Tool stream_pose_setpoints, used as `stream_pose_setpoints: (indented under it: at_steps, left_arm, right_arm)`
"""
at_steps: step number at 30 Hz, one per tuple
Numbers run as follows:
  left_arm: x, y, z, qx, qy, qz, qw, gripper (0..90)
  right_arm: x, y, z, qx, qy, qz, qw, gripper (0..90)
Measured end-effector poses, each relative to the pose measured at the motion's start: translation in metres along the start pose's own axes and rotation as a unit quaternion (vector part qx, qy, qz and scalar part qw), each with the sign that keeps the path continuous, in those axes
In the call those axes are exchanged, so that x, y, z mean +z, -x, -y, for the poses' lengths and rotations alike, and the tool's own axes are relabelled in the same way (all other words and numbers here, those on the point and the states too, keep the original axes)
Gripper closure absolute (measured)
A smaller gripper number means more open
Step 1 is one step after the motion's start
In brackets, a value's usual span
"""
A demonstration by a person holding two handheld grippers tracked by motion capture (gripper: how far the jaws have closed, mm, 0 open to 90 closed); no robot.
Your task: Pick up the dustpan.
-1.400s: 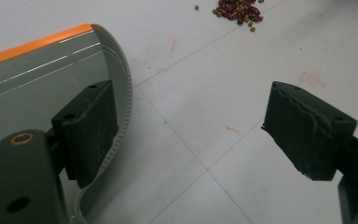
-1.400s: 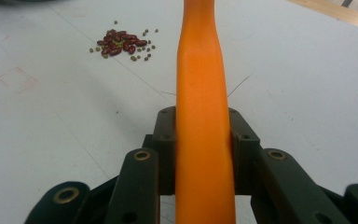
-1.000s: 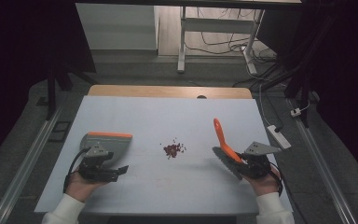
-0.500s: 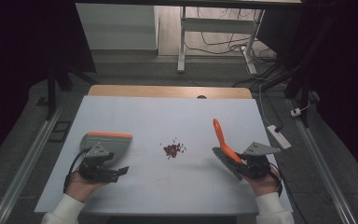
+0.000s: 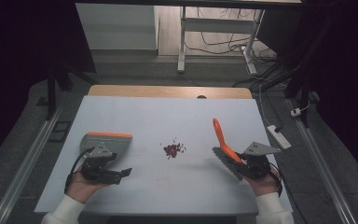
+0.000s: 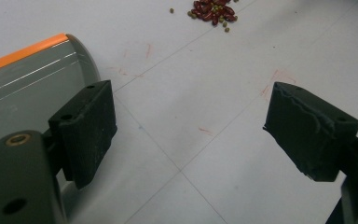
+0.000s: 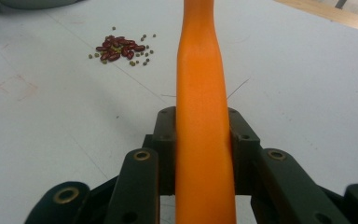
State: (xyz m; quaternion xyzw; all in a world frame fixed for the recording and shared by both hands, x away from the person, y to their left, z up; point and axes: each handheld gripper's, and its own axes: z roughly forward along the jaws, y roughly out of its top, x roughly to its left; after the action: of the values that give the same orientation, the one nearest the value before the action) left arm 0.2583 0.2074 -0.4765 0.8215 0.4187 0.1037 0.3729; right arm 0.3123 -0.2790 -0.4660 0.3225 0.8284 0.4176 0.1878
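In the high view a pale blue-white table top (image 5: pixel 135 112) fills the middle of the frame, with a strip of bare wood along its far edge. At the lower left a person's hand holds the left gripper (image 5: pixel 127 171), a black two-jaw tool lying low over the table; just above it in the frame sits a flat grey plastic dustpan with an orange front lip (image 5: pixel 113 140), touching or nearly touching the gripper's body. In the left gripper view the left gripper (image 6: pixel 189 135) has its two black padded jaws spread wide apart with nothing between them, only bare table with faint red pencil marks; the grey dustpan (image 6: pixel 28 88) lies at the left of that frame, beside and partly behind the left jaw. A small heap of dark red beans mixed with a few tiny green ones (image 5: pixel 173 149) rests near the centre of the table in the high view, well apart from both tools; it appears at the top edge of the left gripper view (image 6: pixel 213 11) and in the upper left of the right gripper view (image 7: pixel 120 50). At the lower right of the high view the other hand holds the right gripper (image 5: pixel 237 162), clamped on a hand brush with an orange plastic handle (image 5: pixel 219 134) and dark bristles at its lower end. In the right gripper view the orange handle (image 7: pixel 202 107) runs straight up the middle of the frame, pinched between the jaws of the right gripper (image 7: pixel 203 140).
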Motion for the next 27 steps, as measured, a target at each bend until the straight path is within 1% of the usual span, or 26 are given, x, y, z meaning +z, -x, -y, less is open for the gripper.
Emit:
stream_pose_setpoints:
  at_steps: [1,3,8,9,10,12,15,16,17,19,23,24,25,27]
  left_arm:
    - [-0.004,0.001,-0.004,-0.004,0.004,-0.002,1.0000,16.5]
    - [-0.005,0.001,-0.006,-0.006,0.004,-0.003,1.0000,16.5]
    - [-0.010,0.003,-0.016,-0.016,-0.003,-0.022,0.9996,16.3]
    - [-0.010,0.004,-0.018,-0.020,-0.004,-0.026,0.9994,16.2]
    - [-0.010,0.008,-0.020,-0.032,-0.007,-0.029,0.9991,16.3]
    - [-0.010,0.009,-0.021,-0.035,-0.011,-0.028,0.9990,16.3]
    - [-0.007,0.012,-0.023,-0.044,-0.031,-0.034,0.9980,16.3]
    - [-0.008,0.013,-0.023,-0.052,-0.034,-0.038,0.9974,16.3]
    - [-0.008,0.013,-0.023,-0.052,-0.034,-0.038,0.9974,16.3]
    - [-0.009,0.012,-0.022,-0.057,-0.035,-0.045,0.9967,16.3]
    - [-0.013,0.004,-0.016,-0.079,-0.030,-0.058,0.9947,16.3]
    - [-0.014,0.001,-0.013,-0.090,-0.033,-0.061,0.9936,16.4]
    - [-0.014,-0.002,-0.011,-0.095,-0.037,-0.064,0.9927,16.4]
    - [-0.017,-0.008,-0.005,-0.112,-0.040,-0.073,0.9902,16.3]
  right_arm:
    - [-0.001,0.001,0.000,0.005,0.006,-0.001,1.0000,69.9]
    - [-0.002,0.002,0.000,0.007,0.007,-0.001,1.0000,69.9]
    - [-0.003,0.003,0.001,0.007,0.008,-0.002,0.9999,70.0]
    - [-0.003,0.003,0.001,0.007,0.008,-0.002,0.9999,70.0]
    - [-0.004,0.003,0.001,0.007,0.010,-0.003,0.9999,70.0]
    - [-0.004,0.003,0.001,0.008,0.011,-0.003,0.9999,69.9]
    - [-0.005,0.002,0.001,0.006,0.013,-0.003,0.9999,69.9]
    - [-0.005,0.002,0.001,0.006,0.013,-0.003,0.9999,69.9]
    - [-0.006,0.002,0.001,0.006,0.013,-0.003,0.9999,70.0]
    - [-0.006,0.002,0.000,0.006,0.014,-0.002,0.9999,69.9]
    - [-0.006,0.002,0.001,0.006,0.013,0.000,0.9999,70.0]
    - [-0.006,0.002,0.001,0.006,0.011,0.001,0.9999,69.9]
    - [-0.006,0.003,0.001,0.006,0.010,0.001,0.9999,69.9]
    - [-0.006,0.003,0.001,0.007,0.010,0.000,0.9999,69.9]
